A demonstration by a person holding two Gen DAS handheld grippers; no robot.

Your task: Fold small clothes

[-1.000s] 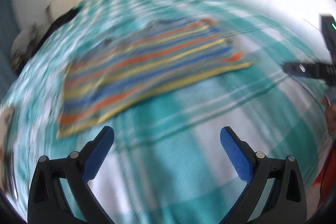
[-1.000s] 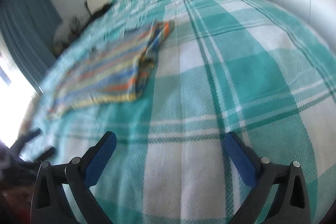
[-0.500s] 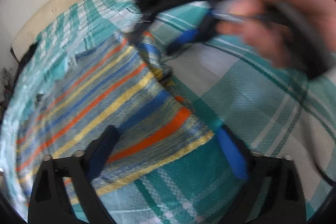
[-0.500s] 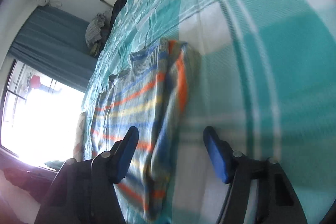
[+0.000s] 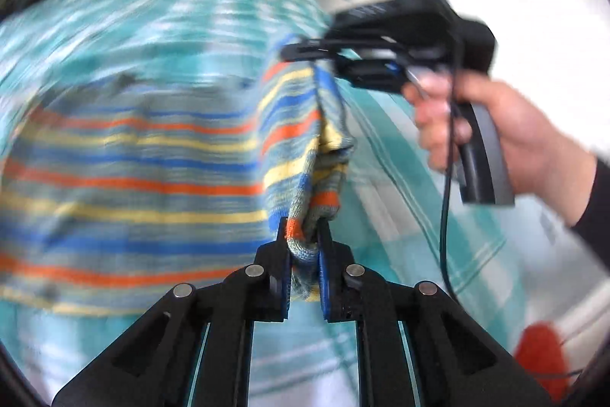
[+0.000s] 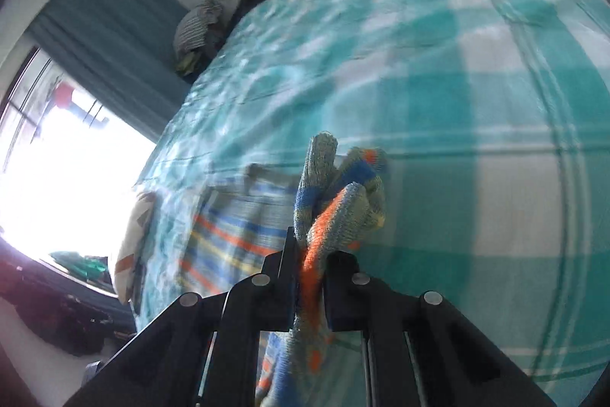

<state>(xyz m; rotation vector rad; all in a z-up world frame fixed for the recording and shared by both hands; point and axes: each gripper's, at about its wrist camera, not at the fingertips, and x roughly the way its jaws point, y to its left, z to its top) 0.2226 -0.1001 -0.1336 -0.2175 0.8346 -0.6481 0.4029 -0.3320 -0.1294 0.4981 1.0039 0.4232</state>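
At the bottom centre of the left view the left gripper [image 5: 305, 239] has just closed its jaws, pinching the near corner of the striped knit garment [image 5: 133, 174]. Up and to the right, the right gripper [image 5: 309, 58] has just clamped the far corner. The rest sprawls left across the checked bedspread [image 5: 171, 21]. Best keep that edge taut and carry both corners over together
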